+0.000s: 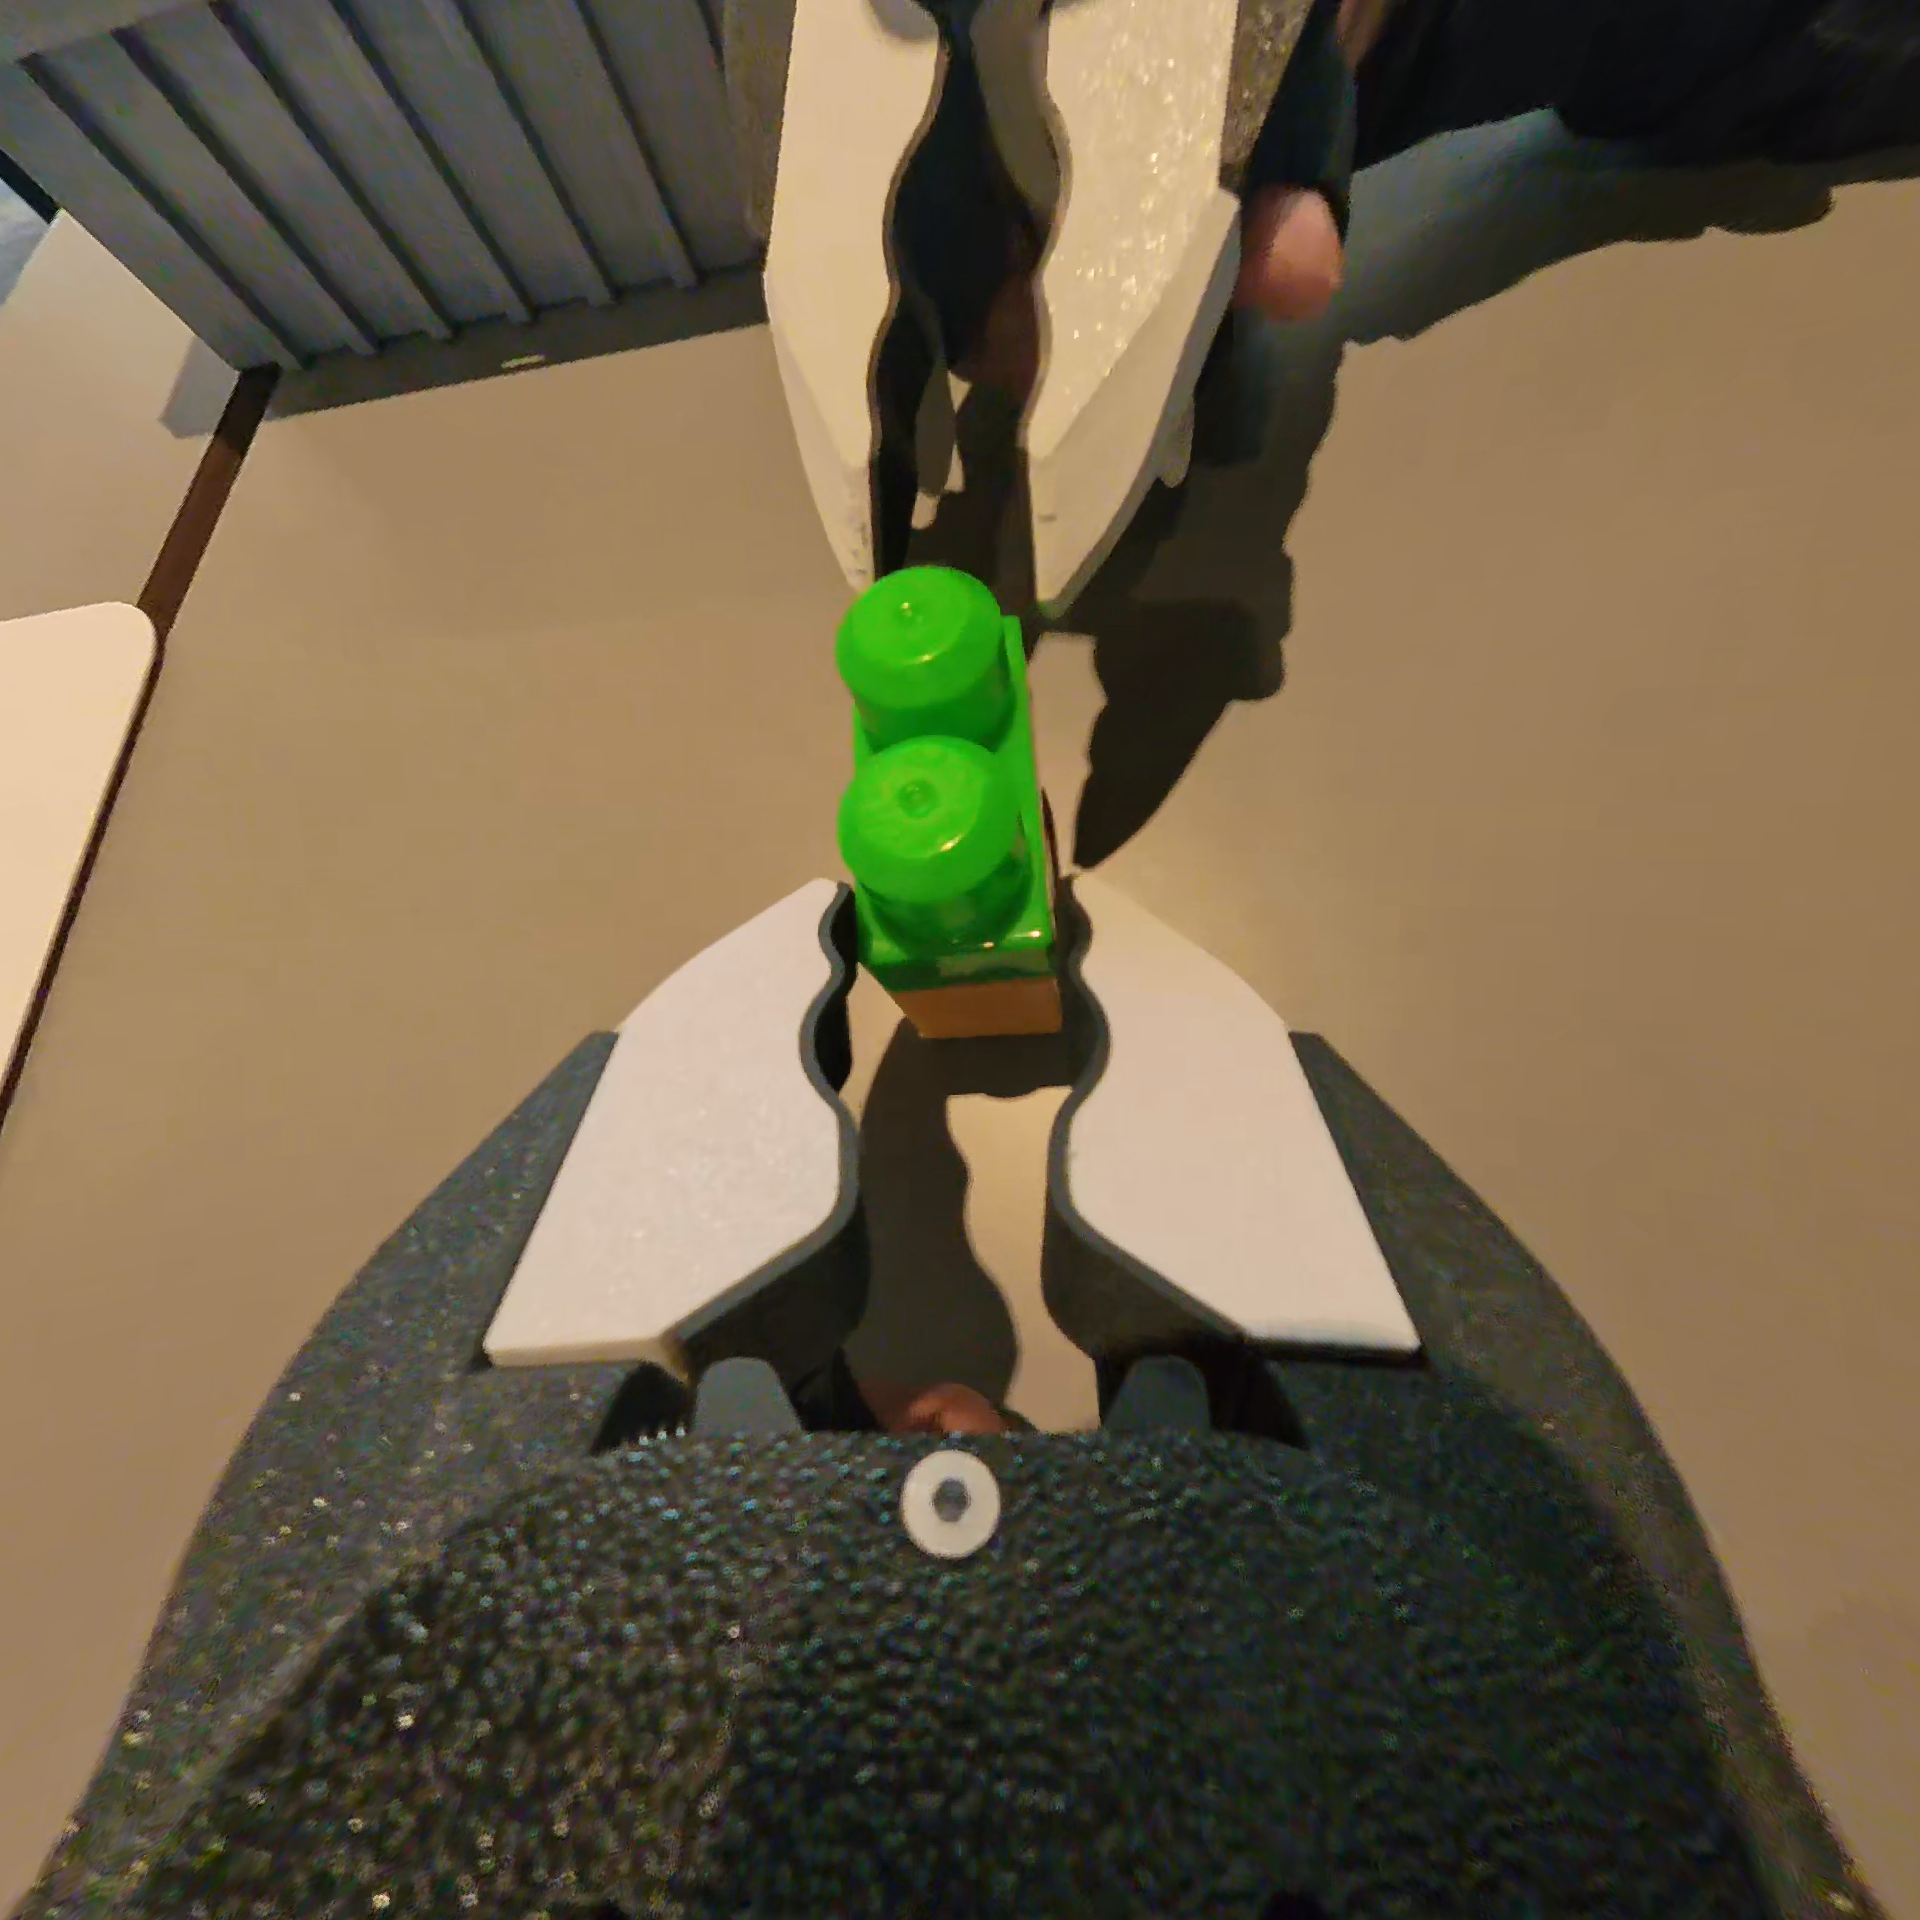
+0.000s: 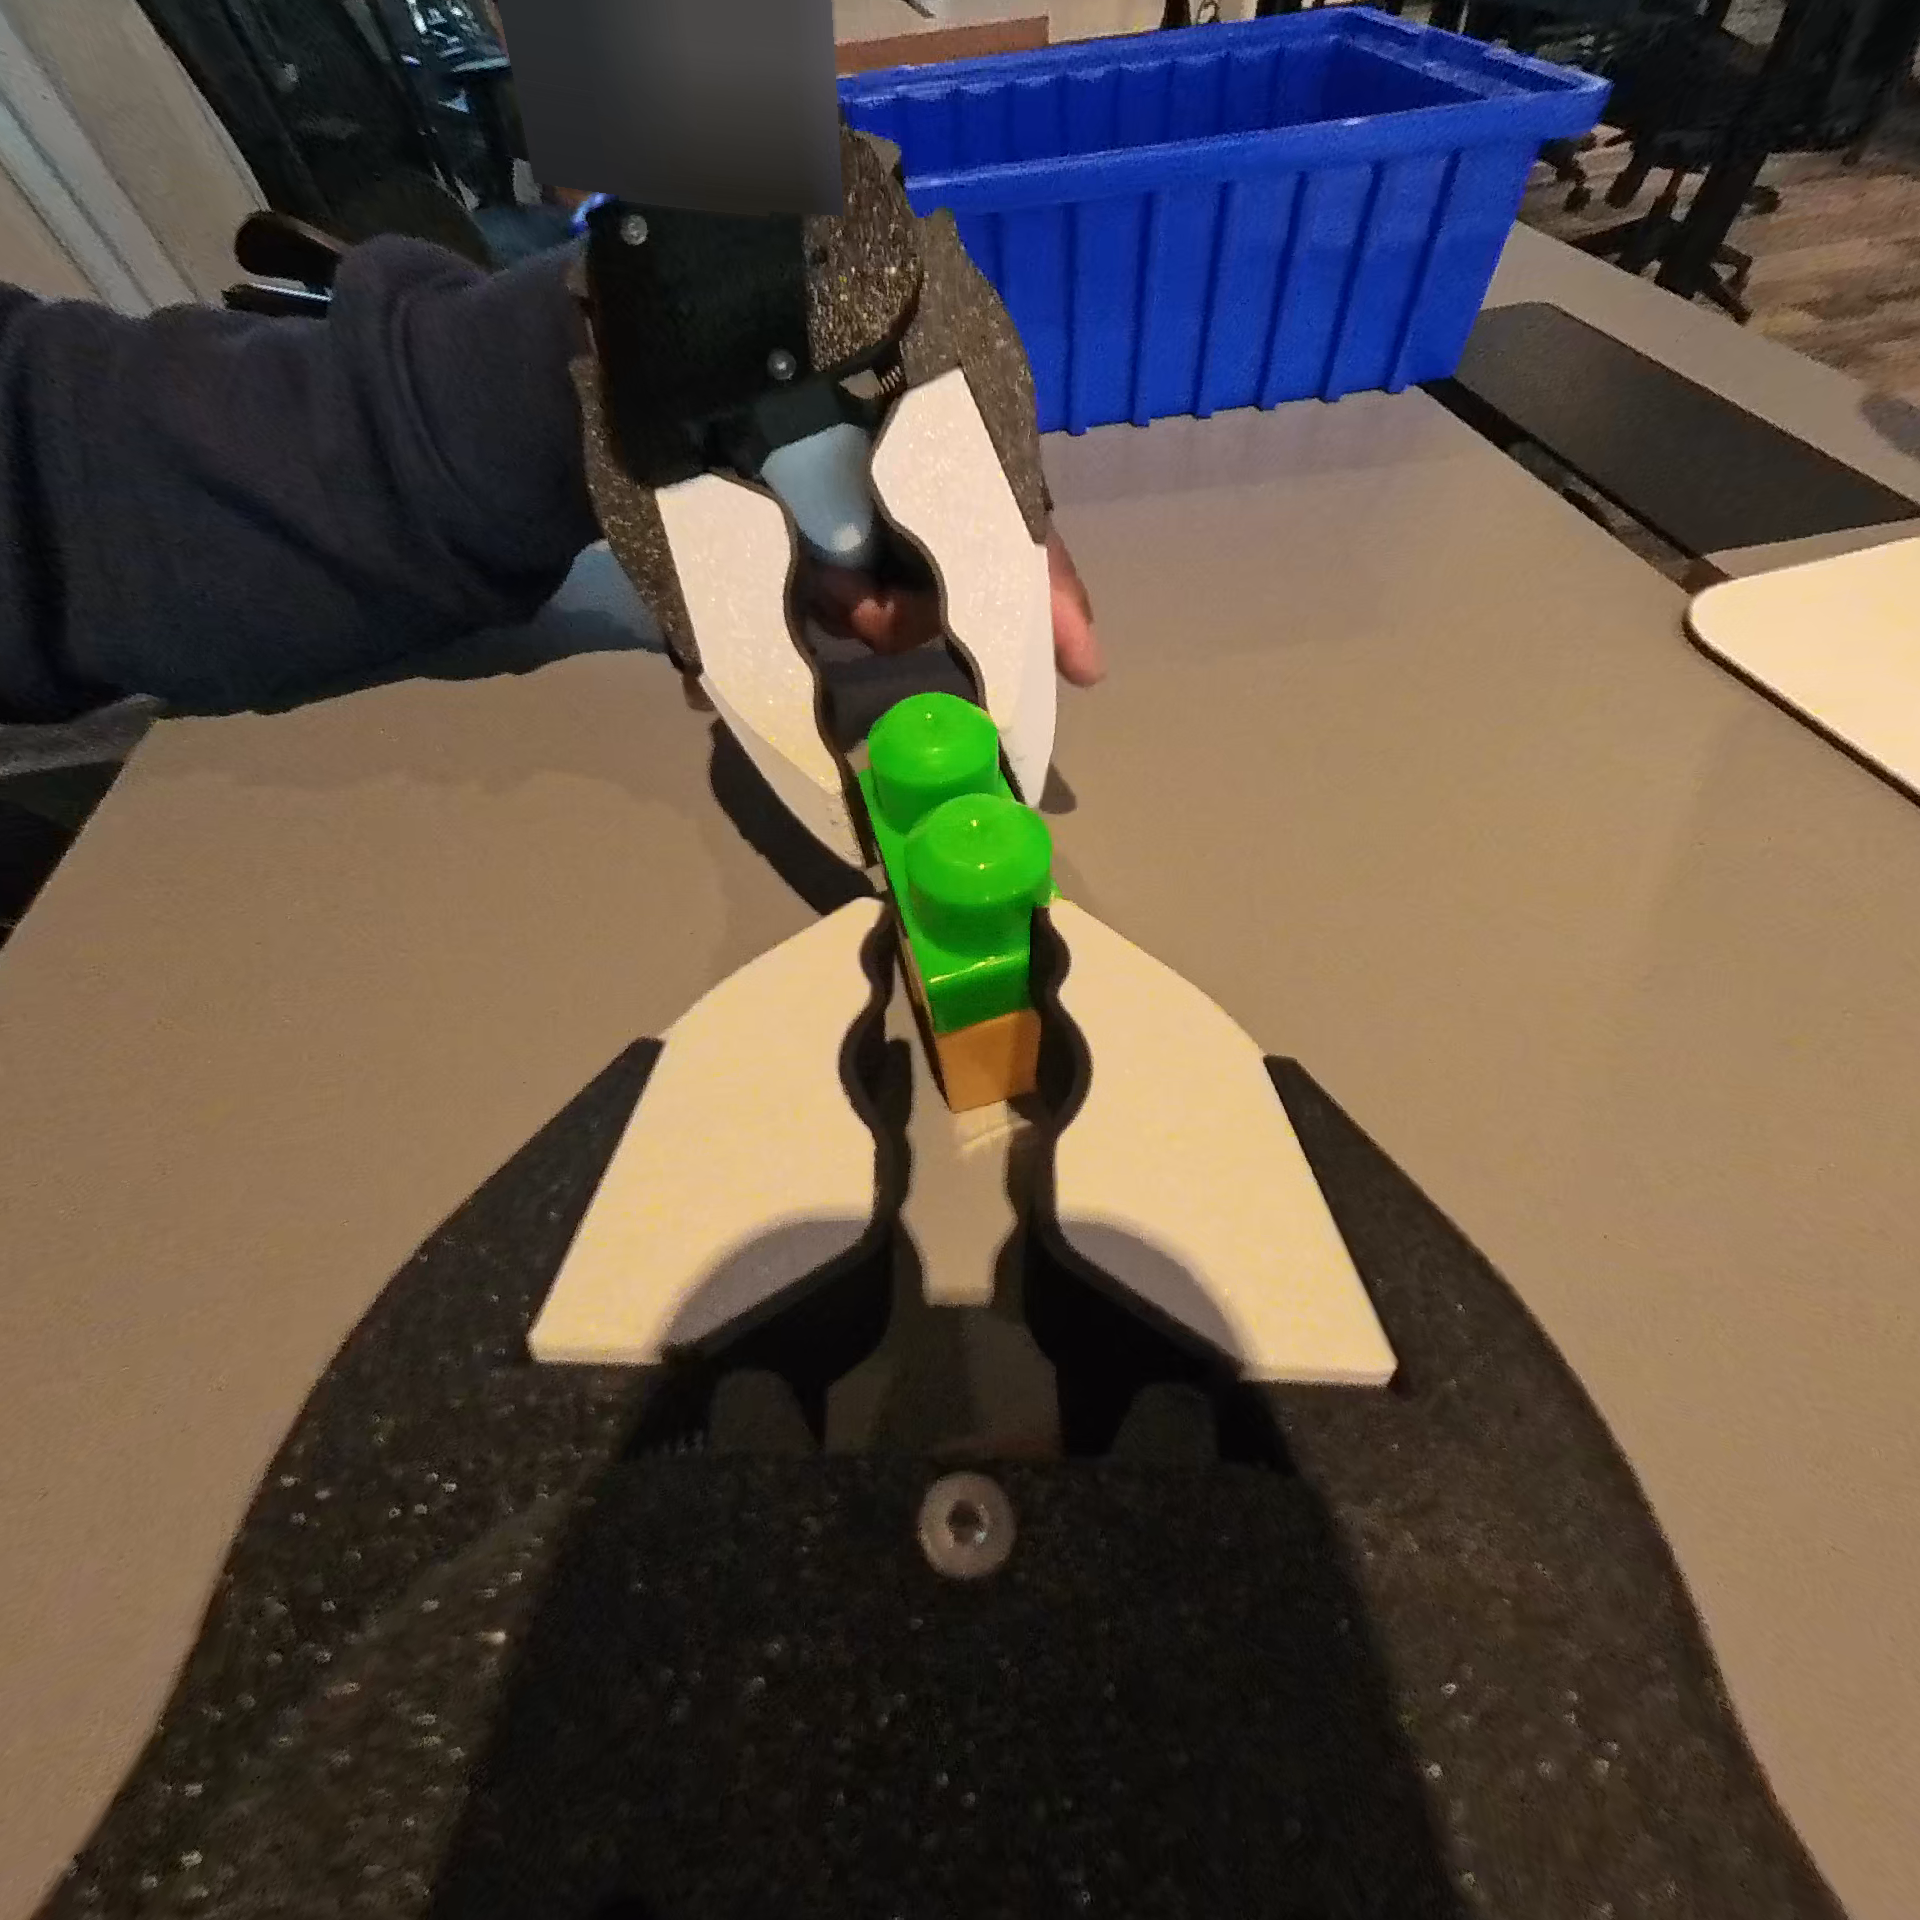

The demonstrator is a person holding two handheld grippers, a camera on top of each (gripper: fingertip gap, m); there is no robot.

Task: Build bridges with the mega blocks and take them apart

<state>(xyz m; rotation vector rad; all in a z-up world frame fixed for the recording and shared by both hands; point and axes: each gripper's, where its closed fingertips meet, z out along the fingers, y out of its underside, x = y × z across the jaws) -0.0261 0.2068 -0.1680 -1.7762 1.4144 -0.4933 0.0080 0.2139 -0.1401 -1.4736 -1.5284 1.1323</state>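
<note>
A bright green two-stud block (image 1: 940, 831) sits on top of an orange block (image 1: 985, 1006) over the tan table (image 1: 416, 831). My left gripper (image 1: 956, 894) is closed around the near end of this small stack, at the seam between green and orange. My right gripper (image 1: 956, 582) reaches in from the far side, its tips flanking the green block's far end. In the right wrist view, the right gripper (image 2: 961, 914) clamps the near end of the green block (image 2: 966, 883) and orange block (image 2: 987, 1070), and the left gripper (image 2: 935, 805) pinches the far end. I cannot tell whether the stack touches the table.
A blue plastic bin (image 2: 1226, 239) stands at the far table edge. A white board (image 2: 1829, 644) lies at the right, and shows at the left of the left wrist view (image 1: 62, 790). A grey slatted panel (image 1: 364, 187) stands behind. A person's dark sleeve (image 2: 260, 468) holds the left gripper. One gripper's finger ends stand about 5 cm off the other's.
</note>
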